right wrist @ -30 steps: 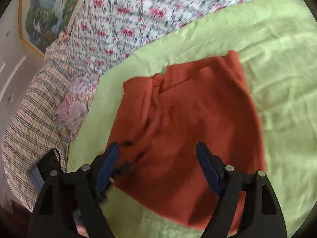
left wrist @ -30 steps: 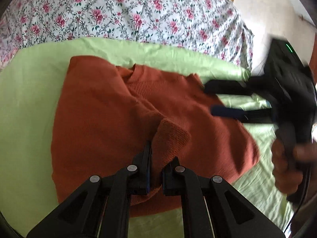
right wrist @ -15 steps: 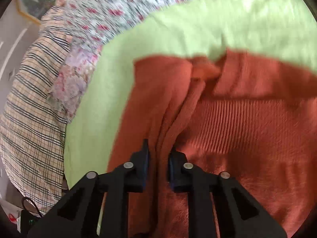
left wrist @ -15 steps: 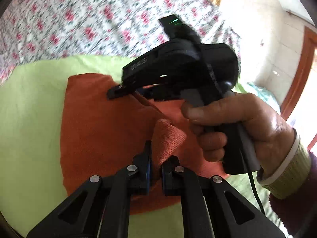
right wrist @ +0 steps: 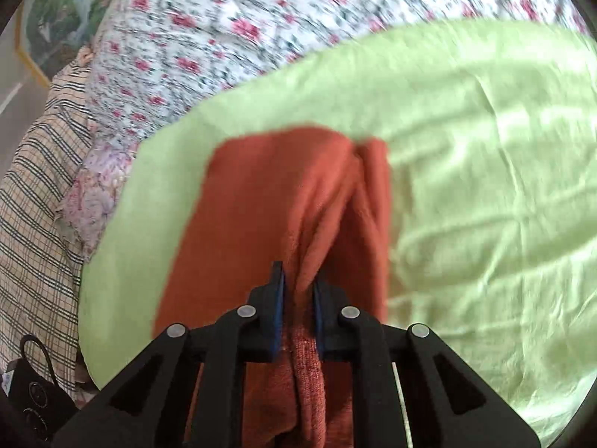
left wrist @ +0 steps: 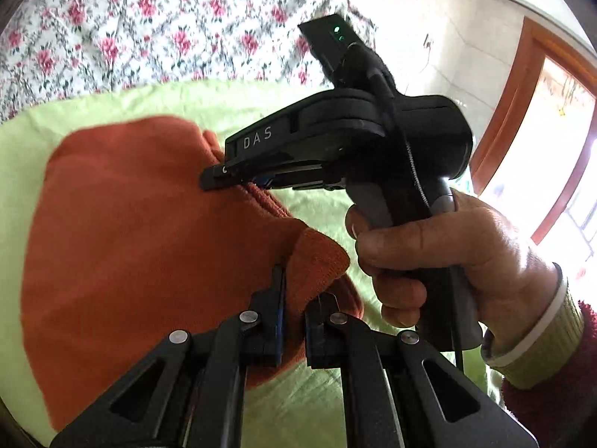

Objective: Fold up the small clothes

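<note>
Rust-orange knitted sweater (left wrist: 123, 231) lying on a light-green sheet (right wrist: 485, 186) spread over a bed, with a floral bedcover (left wrist: 149, 30) behind it and a checked cloth (right wrist: 33, 224) at the bed's left edge in the right wrist view. The left gripper (left wrist: 294, 298) is clenched on a raised fold of the sweater's ribbed edge, the knit bunched between its pads. The right gripper (right wrist: 298, 291), held in a hand (left wrist: 447, 261) with a ribbed cuff at the wrist, is likewise clamped on a gathered ridge of the sweater near its far end, its jaws nearly together with the fabric pinched between them.
</note>
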A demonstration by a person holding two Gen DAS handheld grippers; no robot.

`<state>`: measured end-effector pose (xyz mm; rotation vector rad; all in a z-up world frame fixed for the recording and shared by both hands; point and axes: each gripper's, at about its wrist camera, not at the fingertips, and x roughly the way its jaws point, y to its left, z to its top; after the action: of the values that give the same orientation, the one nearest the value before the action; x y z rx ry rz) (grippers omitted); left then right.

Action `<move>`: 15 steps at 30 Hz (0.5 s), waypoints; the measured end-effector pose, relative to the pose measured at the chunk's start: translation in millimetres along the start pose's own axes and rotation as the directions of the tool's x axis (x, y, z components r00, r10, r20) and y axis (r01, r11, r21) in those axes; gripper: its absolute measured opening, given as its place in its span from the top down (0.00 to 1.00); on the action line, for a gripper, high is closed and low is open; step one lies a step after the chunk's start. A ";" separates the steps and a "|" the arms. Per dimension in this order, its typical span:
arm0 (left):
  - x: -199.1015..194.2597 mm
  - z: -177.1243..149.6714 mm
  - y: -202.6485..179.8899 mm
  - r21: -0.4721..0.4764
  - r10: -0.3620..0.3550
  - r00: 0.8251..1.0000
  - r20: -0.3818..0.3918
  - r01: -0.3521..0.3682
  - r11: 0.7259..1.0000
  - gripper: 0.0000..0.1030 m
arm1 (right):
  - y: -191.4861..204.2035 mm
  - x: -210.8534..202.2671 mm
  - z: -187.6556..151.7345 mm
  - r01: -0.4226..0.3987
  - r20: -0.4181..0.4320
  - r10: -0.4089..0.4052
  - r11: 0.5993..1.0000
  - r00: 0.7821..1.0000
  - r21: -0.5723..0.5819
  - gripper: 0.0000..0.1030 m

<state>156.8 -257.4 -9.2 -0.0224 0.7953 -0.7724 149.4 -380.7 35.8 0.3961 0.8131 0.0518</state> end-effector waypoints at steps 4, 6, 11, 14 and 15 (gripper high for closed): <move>-6.9 2.8 1.7 -0.002 -0.010 1.000 0.024 0.010 1.000 0.94 | -1.1 -7.7 -2.7 0.010 0.034 -0.009 1.000 0.999 -0.013 0.86; -6.6 4.3 3.1 -0.010 -0.018 0.999 0.030 0.018 1.000 0.94 | 3.0 -16.5 -3.9 0.024 0.067 -0.022 0.999 0.998 -0.030 0.87; 14.9 -1.0 7.7 -0.033 -0.028 0.998 -0.054 0.026 0.999 0.91 | -9.3 -9.1 -8.3 0.058 0.055 -0.058 0.998 0.997 0.009 0.89; 4.6 -5.0 15.1 -0.054 -0.060 0.996 -0.060 0.057 0.997 0.82 | -12.4 -4.0 -14.6 0.062 0.027 -0.062 0.998 0.998 0.023 0.88; -2.4 -6.5 18.6 -0.063 -0.071 0.996 -0.062 0.067 0.996 0.79 | -12.3 -7.5 -16.1 0.056 0.034 -0.058 0.998 0.998 0.033 0.85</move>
<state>162.9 -240.6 -17.8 -0.0802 0.8829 -0.8176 131.4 -388.4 26.6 0.4031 0.7910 -0.0214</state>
